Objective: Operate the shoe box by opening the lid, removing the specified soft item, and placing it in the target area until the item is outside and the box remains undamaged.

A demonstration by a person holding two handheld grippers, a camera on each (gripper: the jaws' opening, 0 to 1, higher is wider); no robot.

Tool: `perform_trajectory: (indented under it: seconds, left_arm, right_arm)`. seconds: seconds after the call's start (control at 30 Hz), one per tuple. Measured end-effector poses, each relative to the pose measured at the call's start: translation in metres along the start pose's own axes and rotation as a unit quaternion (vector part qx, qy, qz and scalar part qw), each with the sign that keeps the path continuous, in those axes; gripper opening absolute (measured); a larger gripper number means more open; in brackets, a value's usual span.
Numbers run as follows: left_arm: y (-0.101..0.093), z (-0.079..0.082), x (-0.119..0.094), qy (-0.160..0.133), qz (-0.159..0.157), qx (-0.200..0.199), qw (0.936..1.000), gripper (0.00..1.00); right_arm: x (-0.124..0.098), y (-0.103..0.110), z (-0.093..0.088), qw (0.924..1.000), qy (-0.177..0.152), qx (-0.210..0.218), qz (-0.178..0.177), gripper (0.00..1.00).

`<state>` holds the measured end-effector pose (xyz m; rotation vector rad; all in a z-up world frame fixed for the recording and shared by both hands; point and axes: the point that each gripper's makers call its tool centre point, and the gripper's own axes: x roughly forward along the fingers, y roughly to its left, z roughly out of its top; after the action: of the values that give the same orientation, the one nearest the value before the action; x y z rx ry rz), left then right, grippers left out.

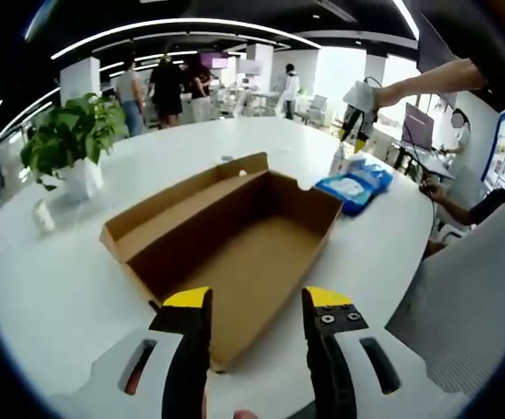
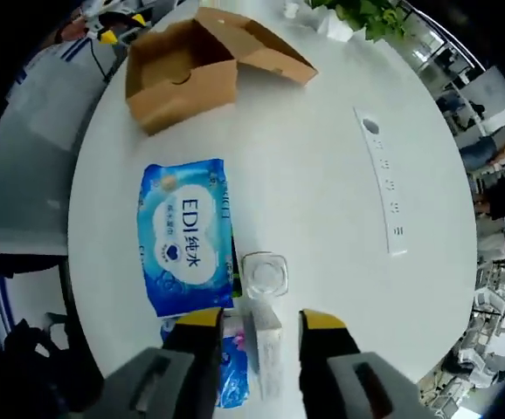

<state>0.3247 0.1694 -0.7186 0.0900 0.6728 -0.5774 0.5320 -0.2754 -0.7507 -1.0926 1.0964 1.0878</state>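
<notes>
The brown cardboard shoe box (image 1: 235, 240) lies in the middle of the white table (image 1: 60, 288) with its lid folded back to the left; its inside looks bare. My left gripper (image 1: 257, 301) is open just before the box's near end. A blue pack of wet wipes (image 1: 353, 185) lies to the right of the box. In the right gripper view that blue pack (image 2: 185, 236) lies flat below my open right gripper (image 2: 257, 323), with the box (image 2: 183, 74) beyond it. The right gripper (image 1: 356, 109) hangs above the pack, held by a person's arm.
A clear glass (image 2: 264, 272) and a small white carton (image 2: 268, 345) sit beside the pack, with a second blue pack (image 2: 232, 371) under my jaws. A white power strip (image 2: 382, 179) lies to the right. A potted plant (image 1: 69, 140) stands left of the box. Several people stand far behind.
</notes>
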Motion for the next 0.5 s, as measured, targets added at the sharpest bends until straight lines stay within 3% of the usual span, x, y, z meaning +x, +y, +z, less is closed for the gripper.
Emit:
perform_trajectory:
  seconds: [0.17, 0.3, 0.5]
  left_arm:
    - [-0.001, 0.003, 0.0, -0.004, -0.006, 0.001, 1.0, 0.42]
    - [-0.001, 0.006, 0.0, -0.009, -0.011, 0.0, 0.9999, 0.42]
    - [0.003, 0.013, -0.002, -0.017, -0.016, -0.001, 0.9997, 0.42]
  right_arm:
    - [-0.011, 0.009, -0.008, 0.9978, -0.029, 0.059, -0.01, 0.31]
    - [-0.027, 0.009, -0.001, 0.9871, -0.083, 0.134, -0.03, 0.31]
    - [-0.047, 0.01, -0.004, 0.9774, -0.115, 0.172, -0.042, 0.34]
